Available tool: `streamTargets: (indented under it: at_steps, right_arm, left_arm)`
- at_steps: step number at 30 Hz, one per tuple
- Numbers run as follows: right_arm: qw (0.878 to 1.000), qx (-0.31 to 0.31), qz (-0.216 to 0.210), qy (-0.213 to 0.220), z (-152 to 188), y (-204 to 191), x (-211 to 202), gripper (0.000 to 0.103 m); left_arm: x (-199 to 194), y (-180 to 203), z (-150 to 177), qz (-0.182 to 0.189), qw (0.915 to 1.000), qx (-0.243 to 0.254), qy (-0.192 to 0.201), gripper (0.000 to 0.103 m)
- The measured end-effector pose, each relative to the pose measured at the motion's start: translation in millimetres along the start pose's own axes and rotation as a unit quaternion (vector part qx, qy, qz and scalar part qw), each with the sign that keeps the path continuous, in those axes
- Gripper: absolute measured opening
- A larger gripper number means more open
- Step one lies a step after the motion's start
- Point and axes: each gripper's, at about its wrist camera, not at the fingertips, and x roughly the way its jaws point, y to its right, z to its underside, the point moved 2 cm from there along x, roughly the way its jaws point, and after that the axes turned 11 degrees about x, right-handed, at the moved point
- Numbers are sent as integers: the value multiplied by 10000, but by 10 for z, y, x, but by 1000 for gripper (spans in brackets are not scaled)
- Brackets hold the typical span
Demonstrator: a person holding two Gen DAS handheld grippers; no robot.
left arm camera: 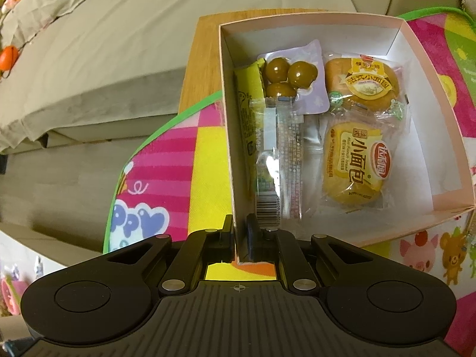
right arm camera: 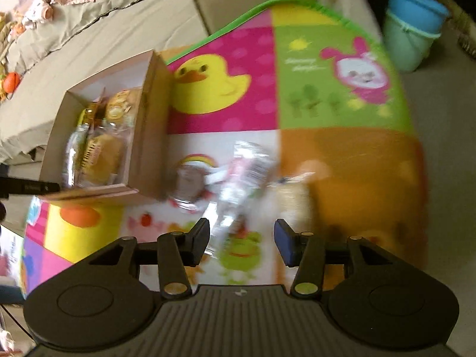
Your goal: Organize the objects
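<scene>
A pink cardboard box stands on a colourful cartoon mat. It holds two wrapped small breads, a purple pack of three brown balls, a yellow snack pack and a clear-wrapped bar. My left gripper is shut on the box's left wall at its near corner. In the blurred right wrist view the box is at the left. My right gripper is open just above a clear-wrapped snack that lies on the mat between two other wrapped snacks.
A wooden table top shows under the mat. A beige sofa runs along the far left. A blue and green bucket stands on the floor beyond the mat's right edge. The mat hangs over the table's right side.
</scene>
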Motion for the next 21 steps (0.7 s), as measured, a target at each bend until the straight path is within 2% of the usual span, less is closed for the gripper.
streamTargets:
  at_steps: [3, 7, 9, 11, 15, 21]
  right_arm:
    - [9990, -251, 350, 77, -14, -203, 248, 48]
    - [9982, -21, 580, -154, -71, -280, 538, 48]
    - [9981, -58, 572, -200, -48, -294, 572, 39]
    - [9979, -156, 595, -220, 3, -314, 532, 34]
    - [9971, -79, 664, -371, 210, -333, 383, 34]
    - [9961, 292, 749, -352, 525, -464, -145, 34]
  left_arm:
    - [10, -13, 12, 24, 10000, 87, 24, 10]
    - [12, 7, 3, 29, 9994, 330, 113, 10]
    - [25, -3, 17, 85, 9986, 465, 216, 10]
    - [50, -17, 24, 187, 9981, 521, 276, 10]
    - [75, -68, 38, 389, 9966, 623, 363, 10]
    - [46, -67, 60, 477, 9944, 812, 471, 10]
